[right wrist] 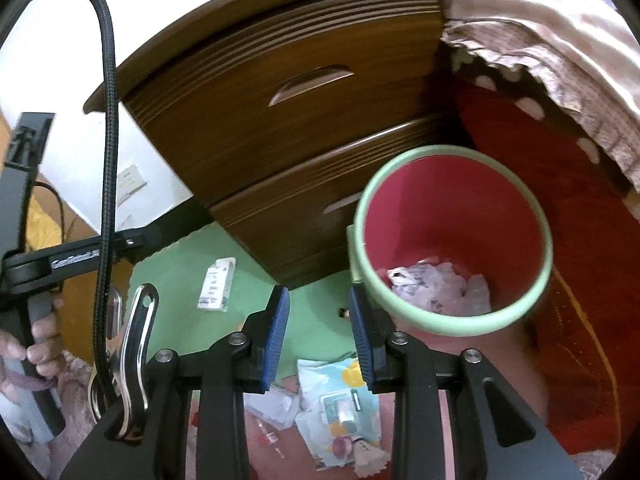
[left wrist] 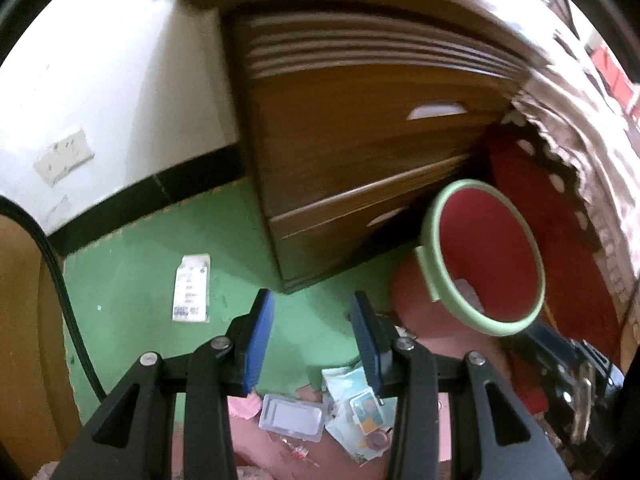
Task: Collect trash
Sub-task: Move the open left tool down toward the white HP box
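Trash wrappers [right wrist: 340,404] lie heaped on the floor right under both grippers, closest to the right gripper [right wrist: 318,336], whose blue pads stand apart with nothing between them. The left gripper [left wrist: 312,340] hangs over the same heap, released as well, above a clear plastic tray [left wrist: 290,416]. Farther out on the green mat [left wrist: 160,248] a lone printed packet [left wrist: 192,288] lies lengthwise away from the left gripper, nearer that hand. Beyond, to the right, stands the red bin [right wrist: 452,240] (paper already inside), against the wooden drawers [right wrist: 288,120].
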Demonstrator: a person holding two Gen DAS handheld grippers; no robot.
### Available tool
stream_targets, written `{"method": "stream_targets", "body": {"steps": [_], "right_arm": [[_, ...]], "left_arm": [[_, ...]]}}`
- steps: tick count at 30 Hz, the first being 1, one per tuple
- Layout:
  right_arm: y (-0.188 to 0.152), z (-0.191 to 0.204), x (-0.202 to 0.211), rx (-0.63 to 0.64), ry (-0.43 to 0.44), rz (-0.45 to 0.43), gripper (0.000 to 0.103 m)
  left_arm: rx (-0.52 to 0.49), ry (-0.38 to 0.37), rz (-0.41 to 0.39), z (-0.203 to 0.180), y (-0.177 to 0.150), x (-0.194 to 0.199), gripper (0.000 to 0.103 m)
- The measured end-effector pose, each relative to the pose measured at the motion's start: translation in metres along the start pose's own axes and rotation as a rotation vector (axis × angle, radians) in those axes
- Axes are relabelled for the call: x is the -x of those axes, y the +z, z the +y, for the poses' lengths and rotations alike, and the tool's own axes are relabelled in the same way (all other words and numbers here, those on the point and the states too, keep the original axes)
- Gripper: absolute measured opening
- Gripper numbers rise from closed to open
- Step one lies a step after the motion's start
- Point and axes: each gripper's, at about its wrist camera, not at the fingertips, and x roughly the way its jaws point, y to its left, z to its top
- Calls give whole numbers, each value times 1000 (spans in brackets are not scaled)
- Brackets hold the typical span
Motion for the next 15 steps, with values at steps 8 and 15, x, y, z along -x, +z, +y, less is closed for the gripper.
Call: {"method": "stream_targets", "body": {"steps": [8, 15], "right_arm": [[-1, 14, -27, 5, 48, 60, 32], [-3, 25, -53, 8, 55, 121, 32]], "left_arm": [[105, 71, 80, 53, -3, -38, 41], [132, 146, 167, 102, -7, -80, 41]]}}
